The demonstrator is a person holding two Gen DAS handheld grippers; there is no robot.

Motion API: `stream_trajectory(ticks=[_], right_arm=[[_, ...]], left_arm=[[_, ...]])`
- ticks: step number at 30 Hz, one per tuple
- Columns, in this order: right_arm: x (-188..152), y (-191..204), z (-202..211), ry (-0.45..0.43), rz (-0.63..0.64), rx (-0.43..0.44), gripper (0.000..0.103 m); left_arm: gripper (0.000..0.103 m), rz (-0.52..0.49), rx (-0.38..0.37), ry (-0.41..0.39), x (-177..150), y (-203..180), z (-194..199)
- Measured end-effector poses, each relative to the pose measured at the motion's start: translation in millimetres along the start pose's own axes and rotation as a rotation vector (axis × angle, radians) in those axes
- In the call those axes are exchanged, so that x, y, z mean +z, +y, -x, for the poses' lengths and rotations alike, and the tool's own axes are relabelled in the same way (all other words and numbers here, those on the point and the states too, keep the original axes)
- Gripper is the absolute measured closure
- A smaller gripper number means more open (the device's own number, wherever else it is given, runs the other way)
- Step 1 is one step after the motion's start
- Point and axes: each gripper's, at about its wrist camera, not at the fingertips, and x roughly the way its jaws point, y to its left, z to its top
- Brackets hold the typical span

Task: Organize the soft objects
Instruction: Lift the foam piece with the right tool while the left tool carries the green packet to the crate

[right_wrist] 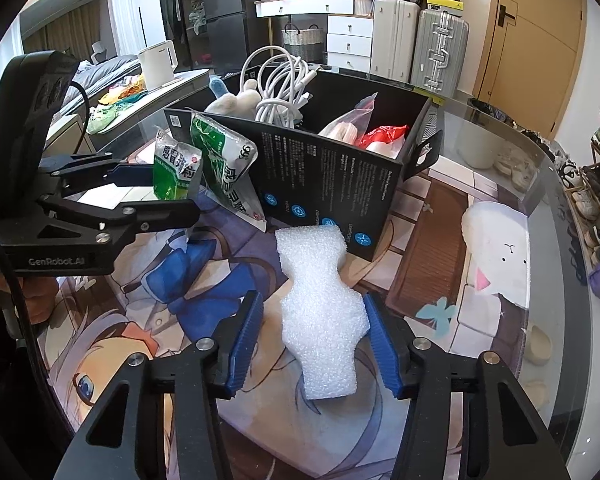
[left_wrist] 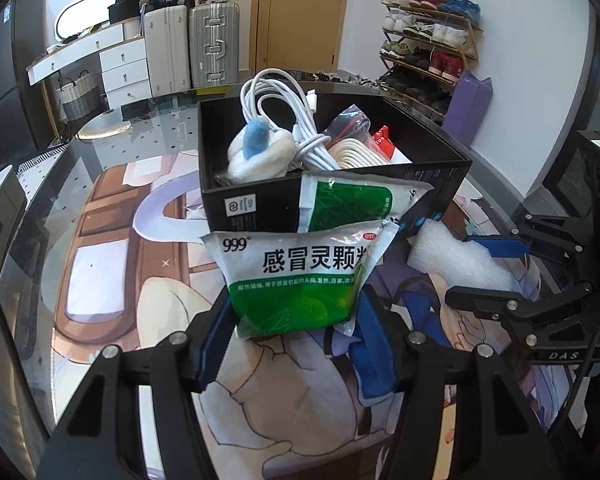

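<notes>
Both tools are clenched on soft things: the left tool (left_wrist: 296, 344) pinches the lower edge of a green-and-white medicine sachet (left_wrist: 300, 276), lifted off the surface (left_wrist: 100, 240), and the right tool (right_wrist: 314, 344) squeezes a white foam block (right_wrist: 320, 304) that lies on the printed mat, its waist pressed in between the blue pads (right_wrist: 246, 344). Just beyond, a second sachet (left_wrist: 348, 200) leans against the black box (left_wrist: 256, 200). Inside the box sit a plush toy (left_wrist: 256, 152), coiled white cables (left_wrist: 284, 120), and bagged items (left_wrist: 356, 140).
</notes>
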Motion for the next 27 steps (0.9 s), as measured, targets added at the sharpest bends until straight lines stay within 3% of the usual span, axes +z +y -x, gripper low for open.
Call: stream_trajectory(ticks=[11, 19, 27], right_arm=[[0, -2, 1, -0.007, 0.001, 0.0, 0.051], [0, -1, 6, -0.02, 0.013, 0.006, 0.064], [1, -3, 18, -0.048, 0.019, 0.002, 0.064]], left_arm=[[0.044, 0.008, 0.003, -0.031, -2, 6, 12], [0.044, 0.011, -0.002, -0.053, 0, 8, 20], [0.044, 0.013, 0.002, -0.075, 4, 11, 27]])
